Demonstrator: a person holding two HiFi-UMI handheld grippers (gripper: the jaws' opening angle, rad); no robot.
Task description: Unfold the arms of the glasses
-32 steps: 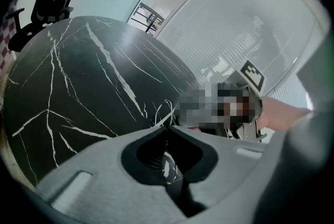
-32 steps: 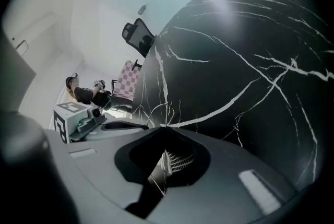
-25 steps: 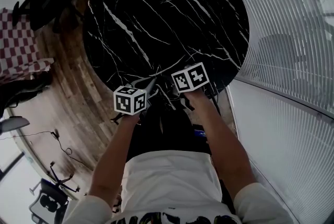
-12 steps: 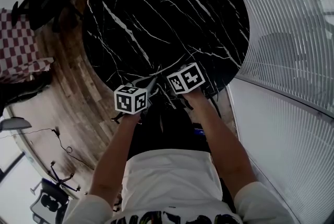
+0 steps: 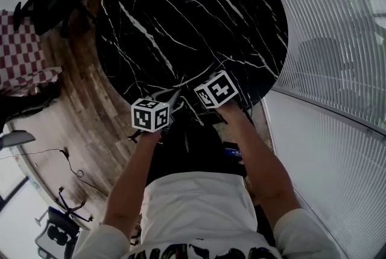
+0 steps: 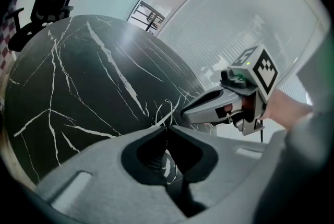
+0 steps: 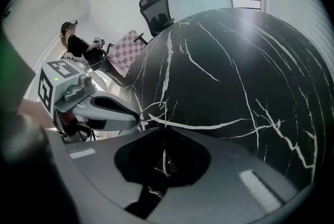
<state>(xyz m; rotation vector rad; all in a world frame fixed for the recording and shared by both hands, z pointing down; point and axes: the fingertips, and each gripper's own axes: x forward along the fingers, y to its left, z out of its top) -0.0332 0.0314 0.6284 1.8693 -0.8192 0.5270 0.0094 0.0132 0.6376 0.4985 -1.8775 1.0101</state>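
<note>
- Location: the glasses show only as a thin pale wire frame at the near edge of the table, low over the black marble and between the two tools.
- Left gripper: jaws pressed together, tips meeting. The wire rises directly from the tips, so I judge a thin part of the frame to be pinched there.
- Right gripper: jaws likewise pressed together, with a short run of wire starting at the tips. I judge this also to be a pinch on the frame.
- The two tools point toward each other, their tips near but apart, with the frame spanning the gap.
- Progress: both holds appear to be in place, so the job is at the pulling-open stage. No arm can be confirmed as swung out, since the wire is too fine against the white veins of the marble. I would count the unfolding itself as not yet shown done.
- Orientation: by judgement, the frame's long axis runs from one tool tip to the other, roughly along the near edge of the table. Which way the lenses face cannot be made out.
</note>
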